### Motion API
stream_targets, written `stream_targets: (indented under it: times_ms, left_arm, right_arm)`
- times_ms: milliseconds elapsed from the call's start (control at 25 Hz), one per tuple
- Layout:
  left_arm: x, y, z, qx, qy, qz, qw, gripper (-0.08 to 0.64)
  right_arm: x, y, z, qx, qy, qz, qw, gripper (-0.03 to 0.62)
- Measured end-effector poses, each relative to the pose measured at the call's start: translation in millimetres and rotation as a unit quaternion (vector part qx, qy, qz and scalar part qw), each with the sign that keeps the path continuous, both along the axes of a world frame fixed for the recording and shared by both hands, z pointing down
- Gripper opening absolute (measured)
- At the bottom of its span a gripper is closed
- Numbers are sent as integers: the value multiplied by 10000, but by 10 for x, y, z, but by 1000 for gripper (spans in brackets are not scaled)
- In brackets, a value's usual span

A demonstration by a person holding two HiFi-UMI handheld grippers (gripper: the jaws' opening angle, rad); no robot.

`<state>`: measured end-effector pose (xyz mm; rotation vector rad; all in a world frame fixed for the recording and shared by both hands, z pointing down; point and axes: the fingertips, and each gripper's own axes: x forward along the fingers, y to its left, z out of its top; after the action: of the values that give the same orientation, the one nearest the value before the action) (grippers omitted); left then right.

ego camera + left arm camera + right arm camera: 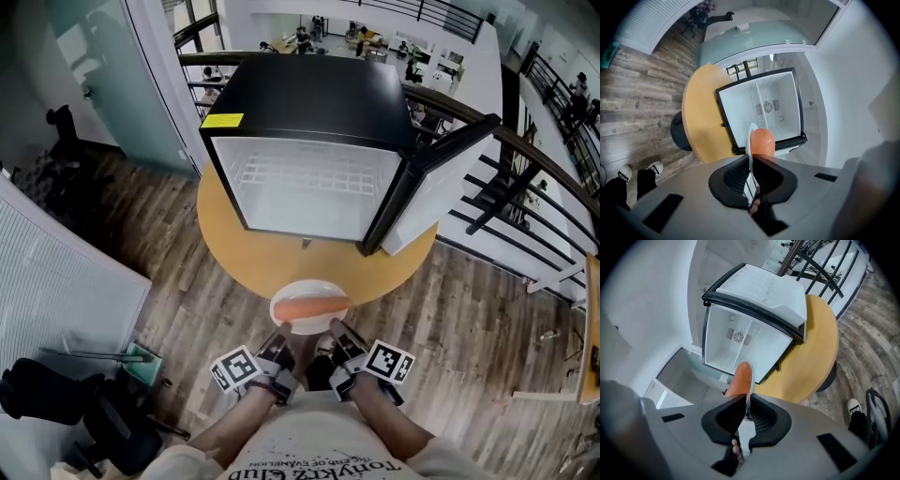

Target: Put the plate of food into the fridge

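Note:
A white plate [309, 287] carrying a long orange piece of food [311, 308] hovers over the near edge of the round wooden table [244, 253]. Both grippers hold it by its near rim: my left gripper [283, 343] is shut on the left part, my right gripper [336, 339] on the right part. The left gripper view shows the plate [750, 138] edge-on between the pads [738, 176], with the food [762, 140] beside it. The right gripper view shows the same plate [751, 383] and food [740, 378]. Ahead stands the black mini fridge [309, 94], its door [441, 178] swung open to the right and its white inside [309, 183] bare.
A dark railing [525, 159] runs behind and right of the table. A white slatted panel [56, 281] stands at the left, with a dark bag [103, 412] and a green object [141, 364] on the wood floor beside it. A wire shelf [305, 173] crosses the fridge.

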<state>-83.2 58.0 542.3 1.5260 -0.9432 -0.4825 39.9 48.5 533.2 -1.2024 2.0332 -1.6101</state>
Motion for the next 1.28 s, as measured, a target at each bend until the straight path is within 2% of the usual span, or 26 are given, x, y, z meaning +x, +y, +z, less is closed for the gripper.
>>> stream_targets:
  times_ms: [400,600,720,920,1040,1160,1280]
  left_arm:
    - [307,-617,-7,-220,197,-348,9990,38]
    - [354,-712,-36,-69,215,-489,9985,38]
    - [386,-773,-83,55,356,-535,9979,38]
    - [397,-846,-7,-134,138,-518,9985,38]
    - [411,-929,-38,-113,163,-468,9987,38]
    - [372,-979,-21,-253,68,-371,9990,38]
    - [350,-1072,-29,-197,-76,-193,9996,38]
  right_arm:
    - [268,-700,8,1,-73,-252,9997,48]
    - [291,-818,47,-22,-122,-410,9991,48]
    - [289,-853,58,-43,-154,-453,9988,48]
    - [342,-937,75,-109,-173,-402,9990,48]
    - [353,-997,63,-102,-182,-317,9993,48]
    - [334,-1038,48,-125,-206,-212,9995,48]
    - [333,-1102,45,-142,-205,-97,9996,48]
